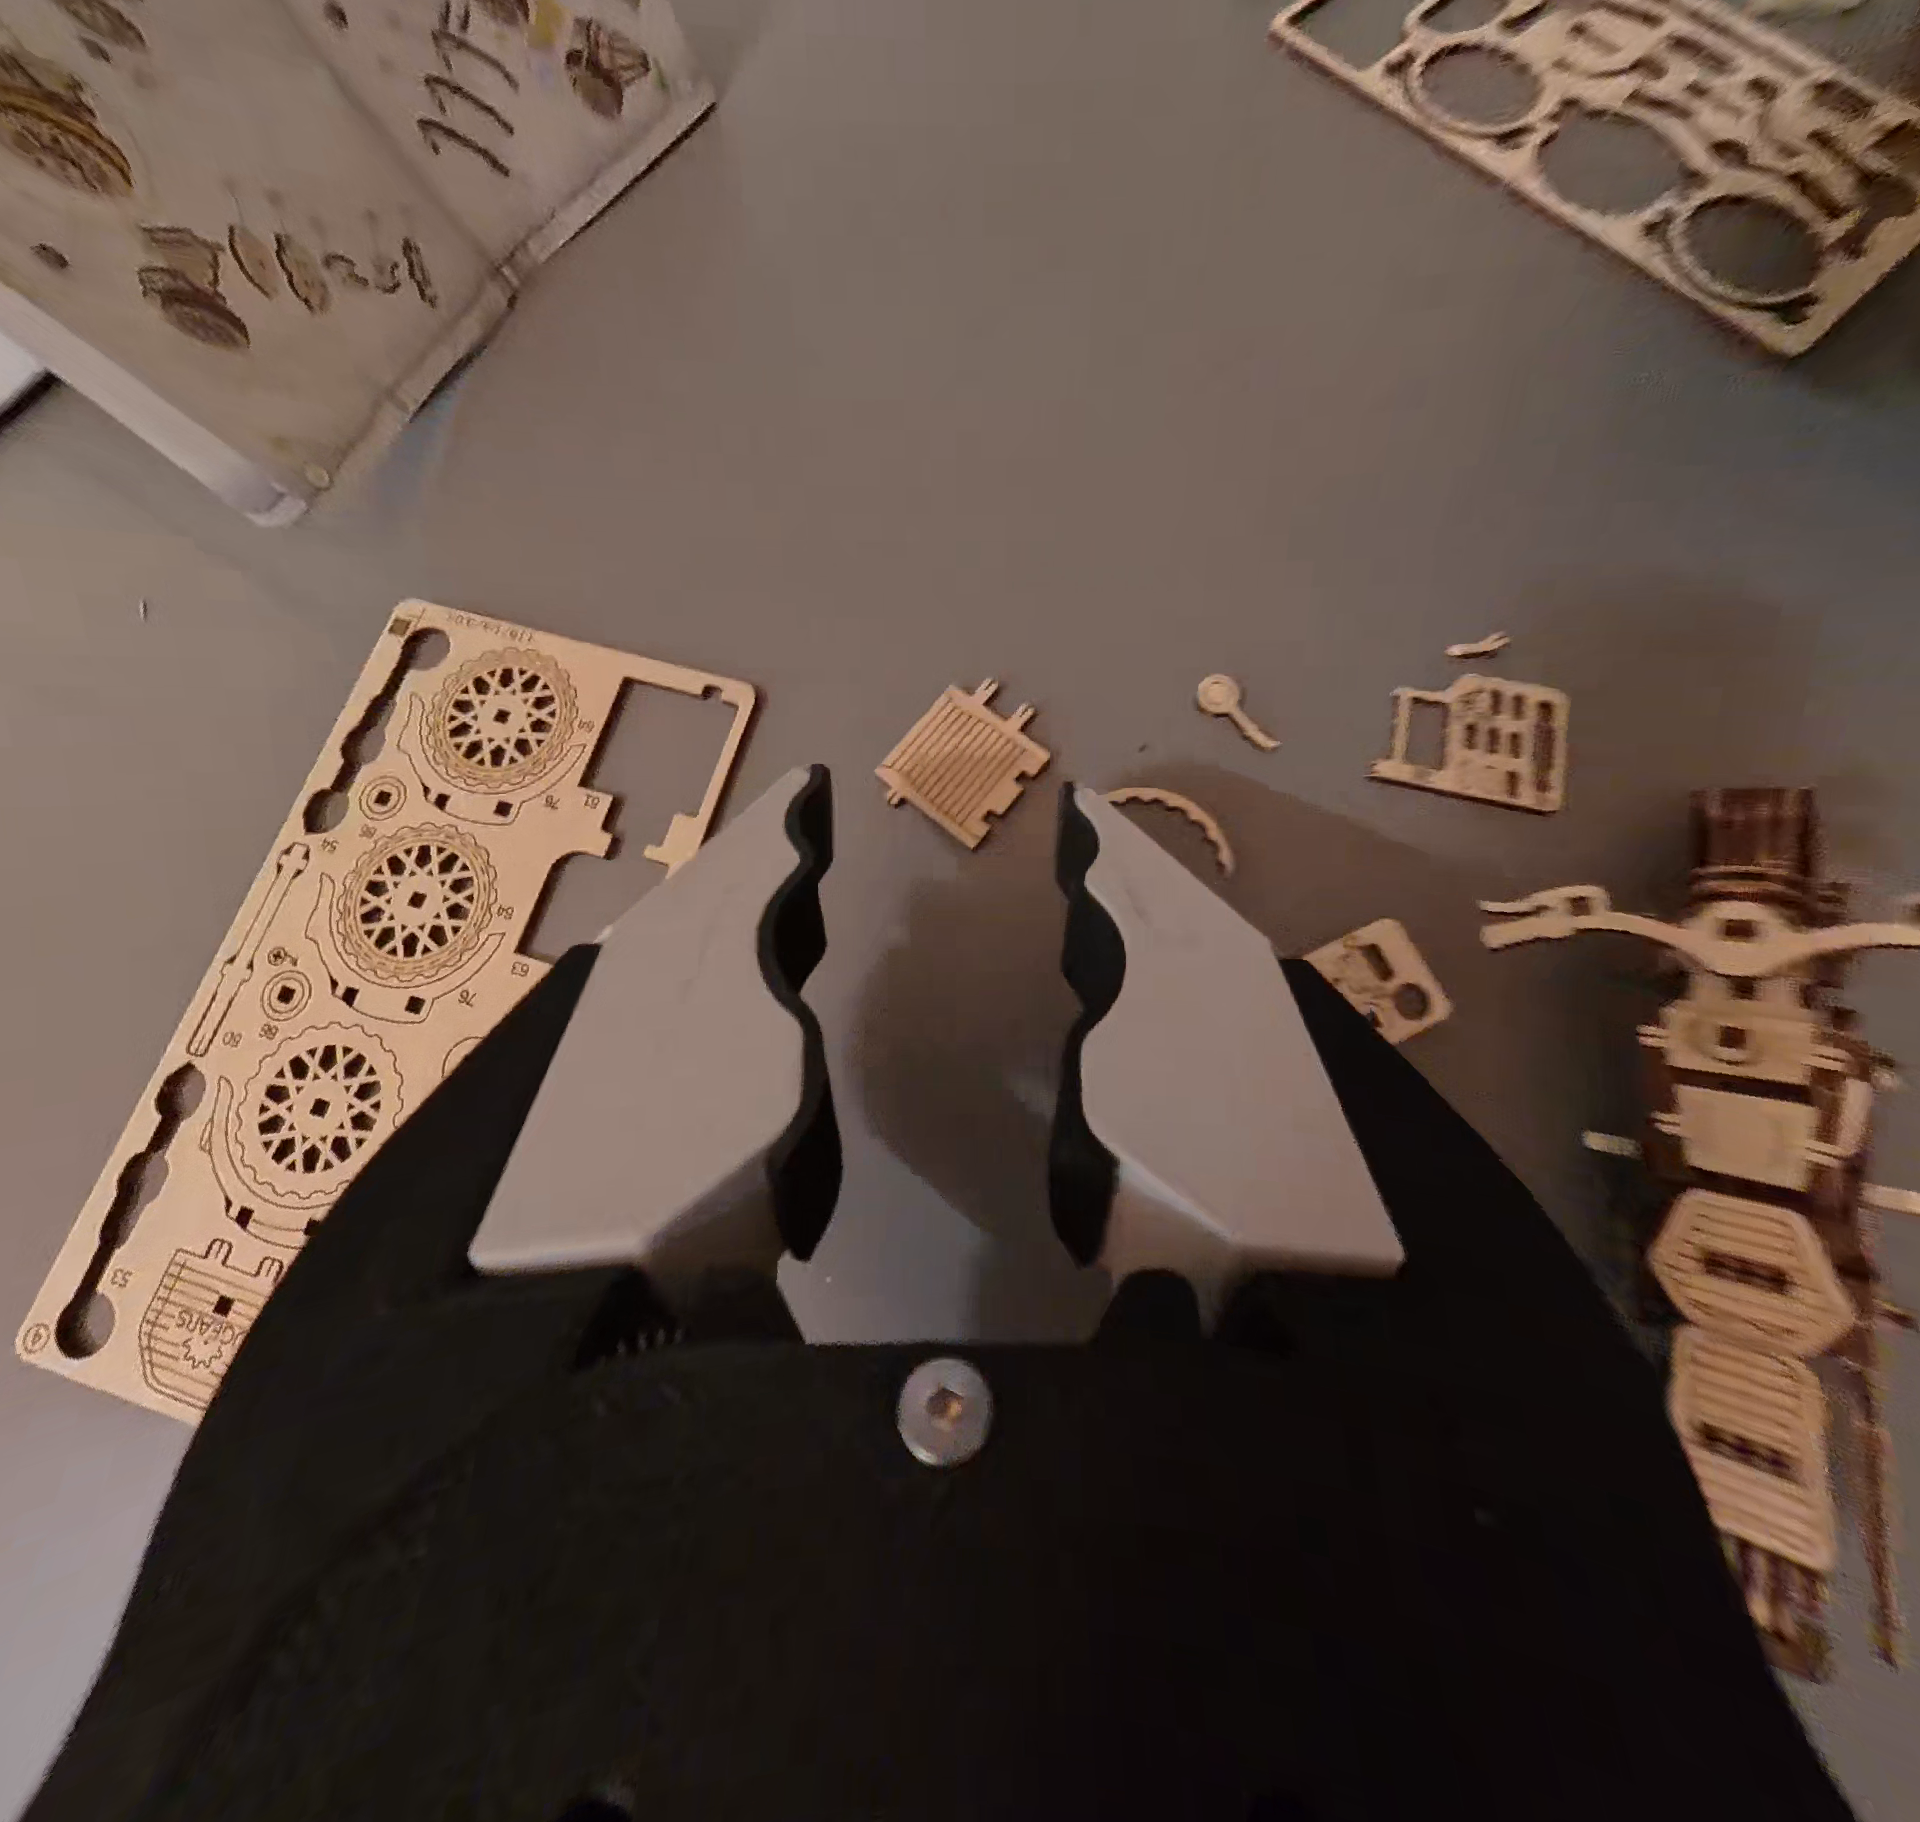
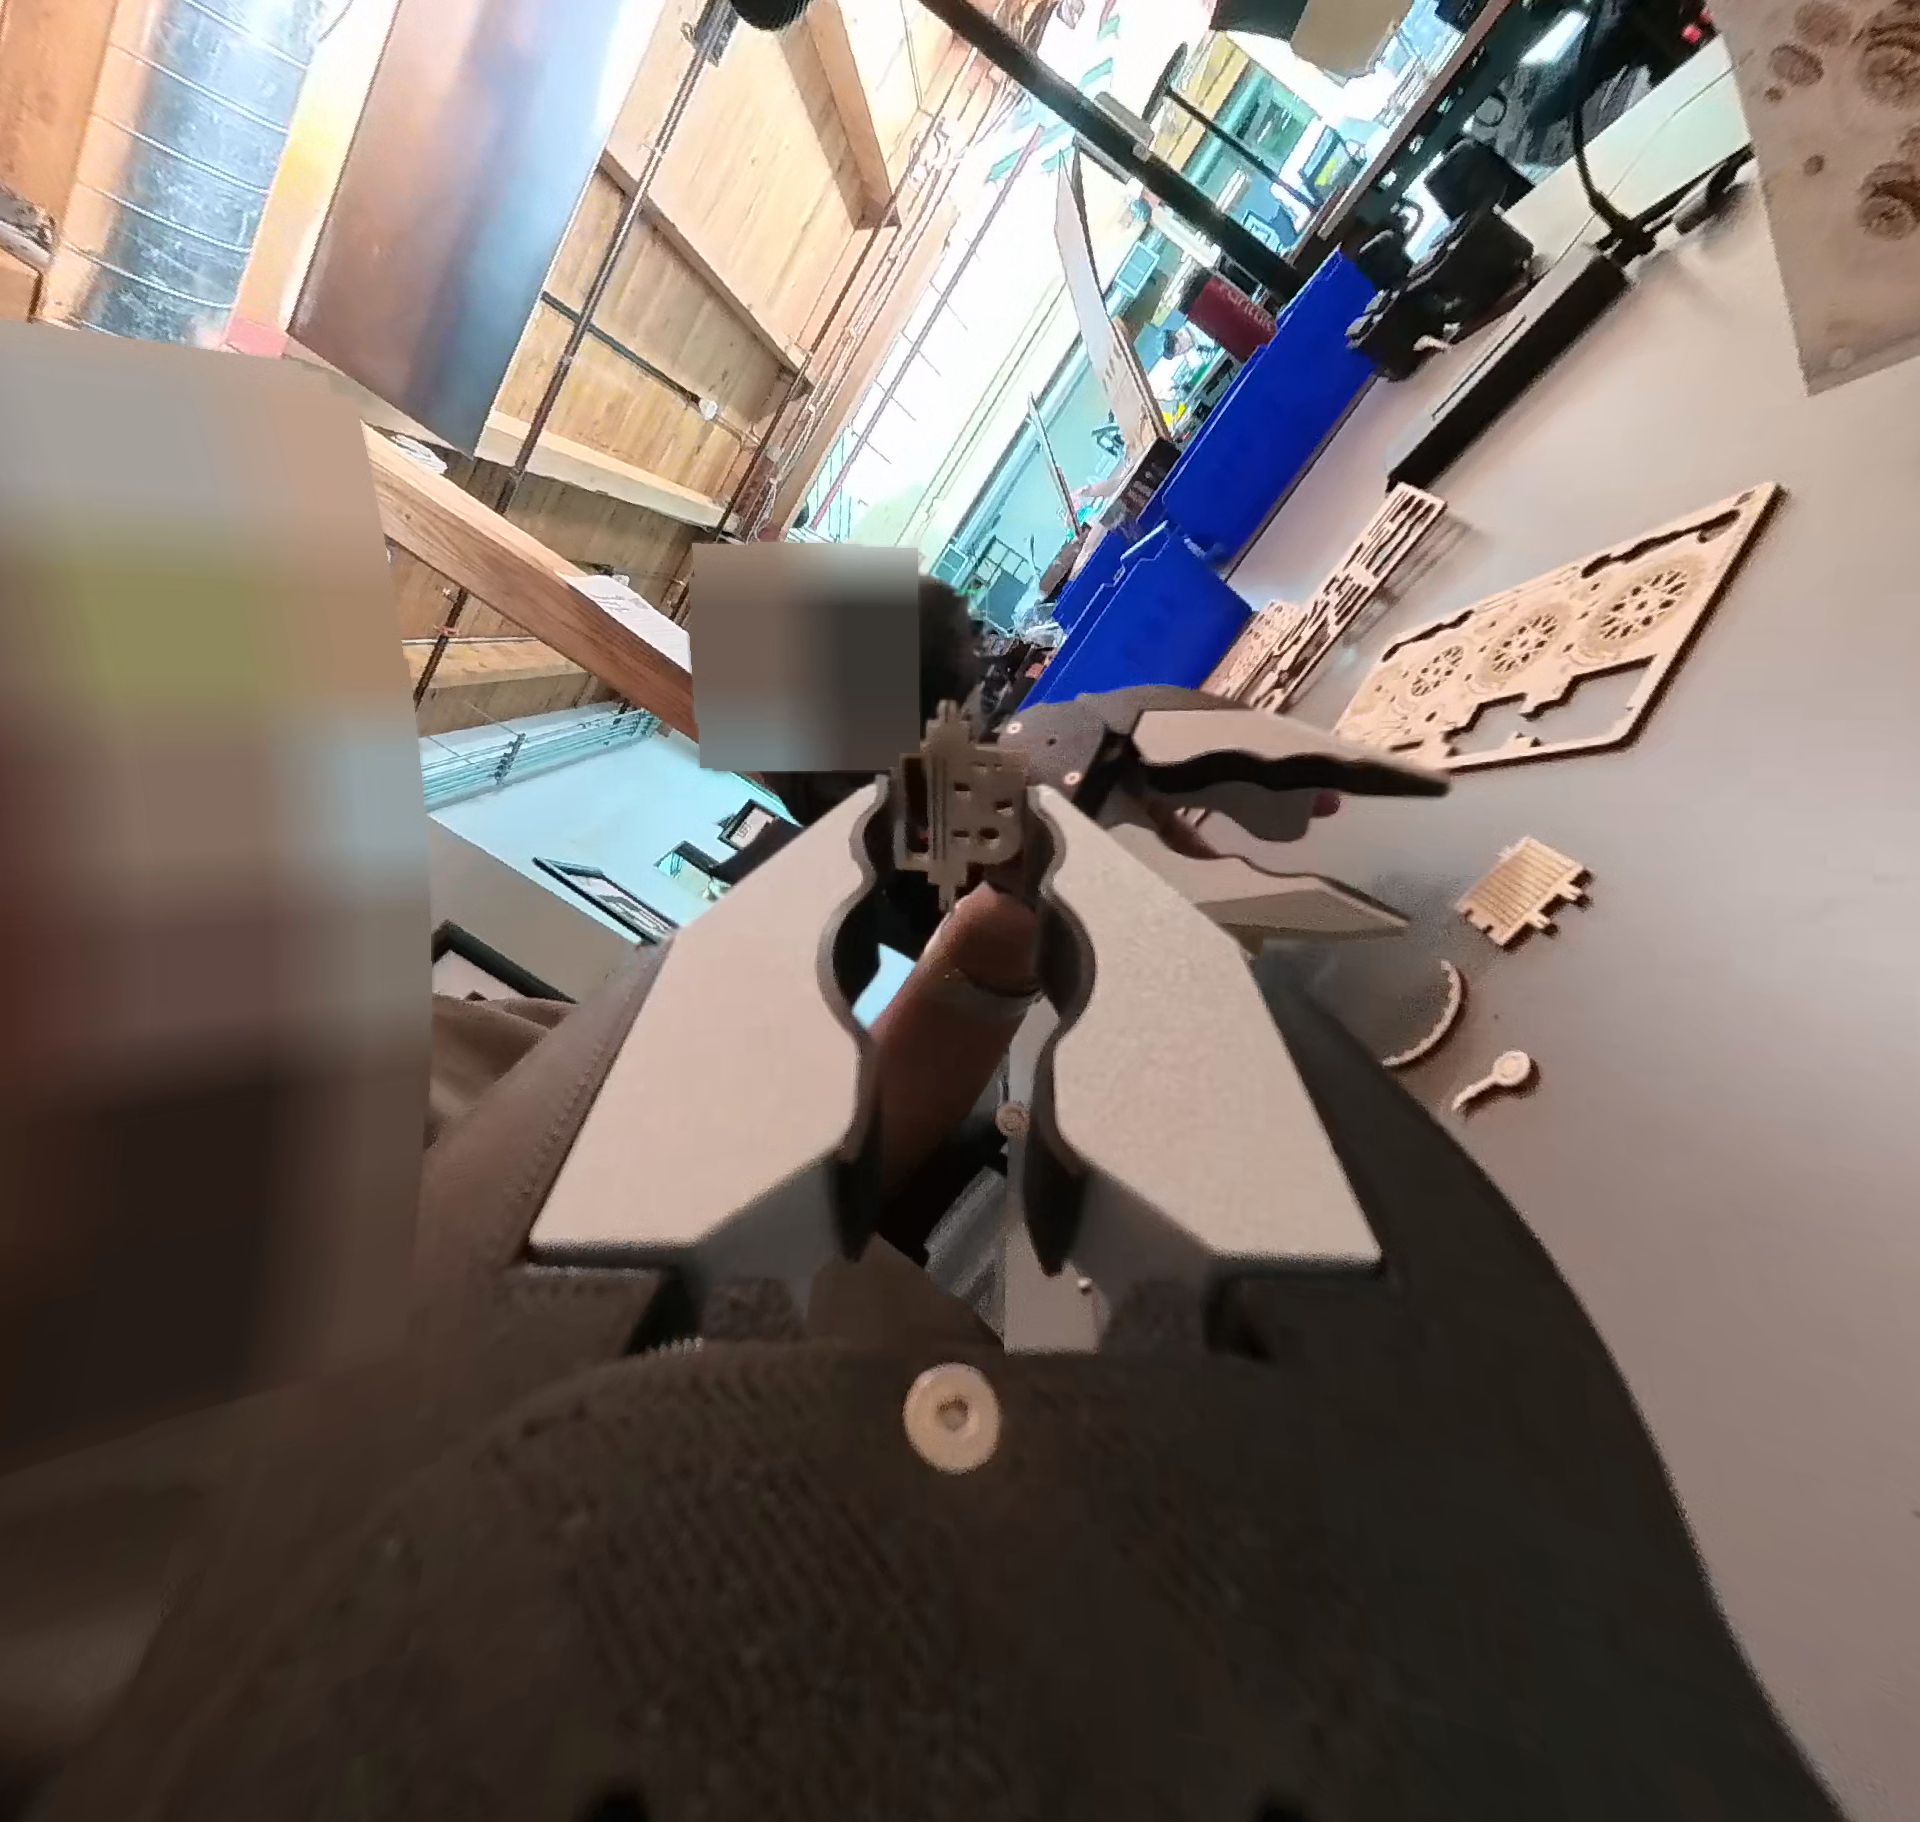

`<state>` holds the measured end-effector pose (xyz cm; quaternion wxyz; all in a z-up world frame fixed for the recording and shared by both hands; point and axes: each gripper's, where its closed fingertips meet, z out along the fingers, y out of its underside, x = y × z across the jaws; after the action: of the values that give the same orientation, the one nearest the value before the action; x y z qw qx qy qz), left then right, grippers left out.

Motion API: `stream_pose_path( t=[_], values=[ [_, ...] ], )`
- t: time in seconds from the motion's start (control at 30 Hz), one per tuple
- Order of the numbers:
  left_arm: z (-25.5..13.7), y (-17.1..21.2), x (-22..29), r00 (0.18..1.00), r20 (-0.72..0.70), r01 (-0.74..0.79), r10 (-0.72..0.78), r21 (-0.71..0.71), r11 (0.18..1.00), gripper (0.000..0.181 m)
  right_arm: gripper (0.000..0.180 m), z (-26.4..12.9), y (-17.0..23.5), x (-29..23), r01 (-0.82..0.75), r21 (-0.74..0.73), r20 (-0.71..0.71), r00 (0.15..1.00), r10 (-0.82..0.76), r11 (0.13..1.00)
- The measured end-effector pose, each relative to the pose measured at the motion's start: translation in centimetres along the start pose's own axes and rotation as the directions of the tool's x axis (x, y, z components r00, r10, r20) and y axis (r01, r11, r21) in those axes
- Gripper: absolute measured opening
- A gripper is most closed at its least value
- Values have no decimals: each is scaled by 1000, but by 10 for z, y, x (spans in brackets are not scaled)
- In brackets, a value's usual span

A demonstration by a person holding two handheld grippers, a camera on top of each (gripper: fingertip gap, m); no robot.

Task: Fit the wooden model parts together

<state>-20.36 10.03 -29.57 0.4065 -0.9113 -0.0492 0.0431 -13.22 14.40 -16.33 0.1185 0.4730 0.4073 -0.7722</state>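
Observation:
My left gripper (image 1: 945, 785) is open and empty, low over the grey table, just short of a small ribbed wooden panel (image 1: 961, 764). A toothed arc piece (image 1: 1184, 822) lies beside its right finger. A partly built wooden motorcycle model (image 1: 1745, 1201) lies at the right. My right gripper (image 2: 961, 806) is raised off the table and shut on a small flat slotted wooden part (image 2: 982, 827), held at the fingertips. The right wrist view also shows the left gripper (image 2: 1418, 853), the ribbed panel (image 2: 1522, 889) and the arc piece (image 2: 1439, 1019).
A wooden sheet with spoked wheels (image 1: 343, 993) lies at the left and an emptied sheet (image 1: 1600, 120) at the far right. An open instruction booklet (image 1: 312, 162) stands far left. Small loose parts (image 1: 1475, 744) lie beyond the model. A person's forearm (image 2: 956, 983) shows behind my right fingers. The tips of one gripper are about 15 centimetres away from the tips of the other.

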Motion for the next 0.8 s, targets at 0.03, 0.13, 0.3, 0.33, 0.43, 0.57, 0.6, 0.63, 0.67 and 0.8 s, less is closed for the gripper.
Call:
stream_pose_path(
  t=[0.03, 0.13, 0.3, 0.33, 0.43, 0.57, 0.6, 0.63, 0.67, 0.8],
  values=[
    [3, 2, -1, 1000, -1, 1, -1, -1, 1000, 47, 24, 0, 2, 0, 0, -9, 3, 1000, 0, 1000],
    [8, -4, -3, 999, -48, -12, 13, 32, 999, 51, 24, -1, 2, -2, 2, -18, 18, 1000, -2, 1000],
    [8, -6, 4, 962, -256, -109, 100, -20, 994, 45, 24, -4, 3, -5, -21, -9, 54, 998, 21, 1000],
    [9, -2, 0, 955, -263, -158, 138, -56, 986, 40, 24, -4, 4, -8, -21, -12, 66, 998, 22, 1000],
    [12, 8, -5, 924, -328, -254, 197, -139, 957, 36, 24, -5, 5, -15, 3, -21, 91, 996, -1, 1000],
    [20, 10, 1, 890, -413, -278, 193, -155, 948, 43, 23, -7, 5, -16, 33, -24, 82, 996, -31, 999],
    [21, 9, 2, 886, -423, -277, 189, -157, 948, 44, 23, -8, 4, -16, 28, -19, 86, 996, -27, 999],
    [22, 8, -1, 892, -409, -277, 190, -164, 947, 37, 23, -9, 2, -16, 23, -12, 89, 996, -22, 1000],
    [23, 8, -2, 895, -399, -284, 200, -165, 944, 30, 23, -9, 1, -15, 18, -6, 92, 996, -18, 1000],
    [15, 13, 8, 884, -416, -289, 212, -132, 948, 28, 23, -11, 1, -11, 16, -7, 82, 996, -15, 1000]
  ],
)
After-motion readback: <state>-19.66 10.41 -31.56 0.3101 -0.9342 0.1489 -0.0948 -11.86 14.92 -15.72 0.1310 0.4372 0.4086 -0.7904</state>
